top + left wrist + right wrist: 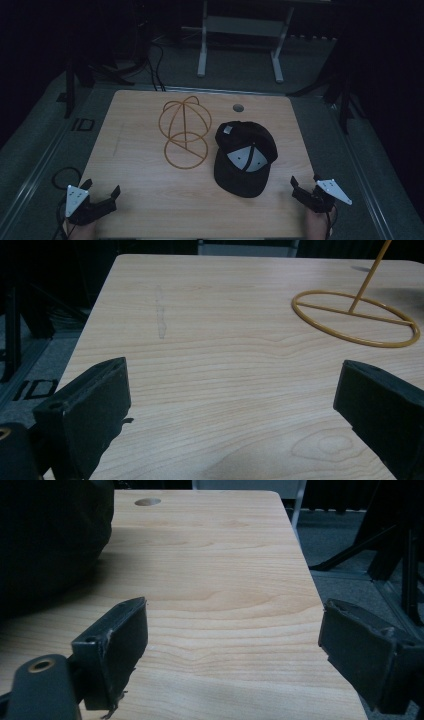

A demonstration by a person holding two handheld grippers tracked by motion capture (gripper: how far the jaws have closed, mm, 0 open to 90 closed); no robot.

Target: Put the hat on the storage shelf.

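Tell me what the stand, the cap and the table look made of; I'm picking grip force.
Stand: thin wire or rod, probably metal, with a glossy mustard-yellow coat; its hoops hold their shape.
Cap: soft black cloth, matte, with a pale lining showing inside.
Table: light wood grain with a smooth, even surface, possibly laminate rather than solid wood.

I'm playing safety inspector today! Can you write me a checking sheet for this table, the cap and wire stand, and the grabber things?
Surface: wooden table, bare in front, with a round hole near the far edge.
Job's things: black cap lying upside down; gold wire stand upright to its left, apart from it.
Clutter: nothing seen.
Grippers: left gripper and right gripper both open, holding nothing, at the near corners.
Cables: one loops by the left gripper; more on the floor behind.
Surroundings: dark room, white frame beyond the table.
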